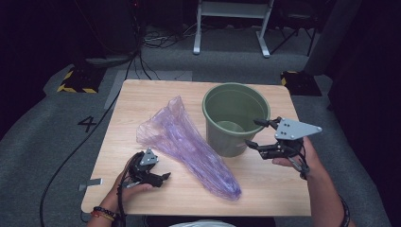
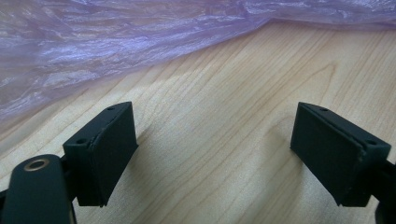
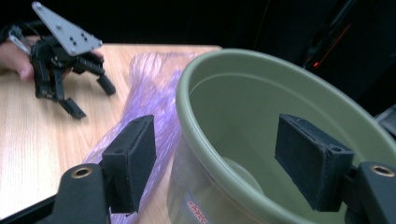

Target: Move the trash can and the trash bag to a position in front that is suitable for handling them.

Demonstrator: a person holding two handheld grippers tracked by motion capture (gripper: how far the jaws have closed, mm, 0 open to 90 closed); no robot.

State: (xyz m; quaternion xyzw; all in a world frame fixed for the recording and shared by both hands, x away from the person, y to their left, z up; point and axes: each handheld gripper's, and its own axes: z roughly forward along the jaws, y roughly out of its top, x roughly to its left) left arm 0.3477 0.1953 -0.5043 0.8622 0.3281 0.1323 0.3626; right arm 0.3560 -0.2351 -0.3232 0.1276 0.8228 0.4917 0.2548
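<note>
High view is showing the right gripper [image 1: 259, 132] hanging released astride the green bucket's [image 1: 235, 101] rim, left gripper [image 1: 163, 177] gaping beside the purple plastic bag [image 1: 189, 142]

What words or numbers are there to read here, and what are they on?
"4": a big dark number on the grey floor, left of the table.
Red print on a label low on the green bucket, seen in the right gripper view: too blurred to read.
No writing shows on the purple bag.
</note>
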